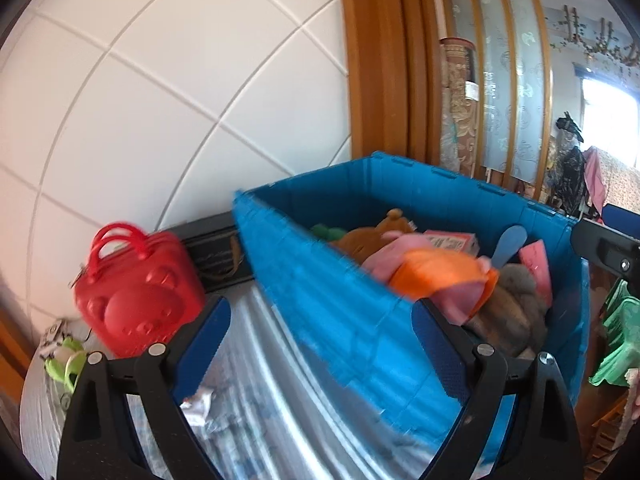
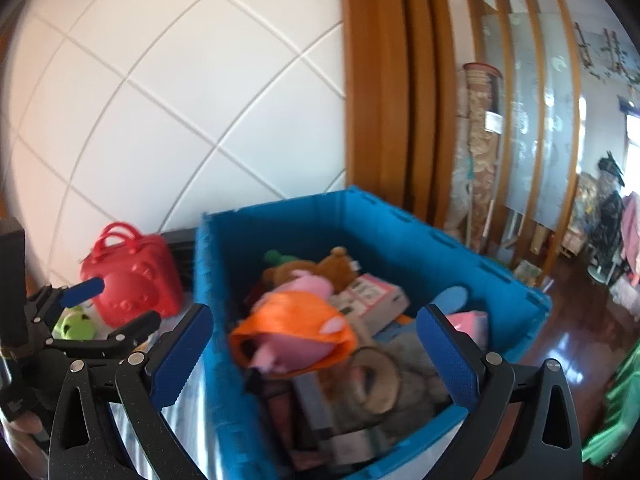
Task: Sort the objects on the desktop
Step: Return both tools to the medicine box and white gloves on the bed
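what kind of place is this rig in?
Most likely a lived-in home: a blue crate full of plush toys on a table by a white tiled wall, with a wooden screen and glossy wood floor.

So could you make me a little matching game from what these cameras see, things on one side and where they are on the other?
Things:
1. red plastic bear-face handbag
2. orange-and-pink plush toy
3. small green frog toy
4. brown teddy bear

Places:
A. on top of the pile in the blue plastic crate
B. on the table against the white wall, left of the crate
C. toward the crate's far end
D. on the table in front of the handbag

Pairs: 1-B, 2-A, 3-D, 4-C
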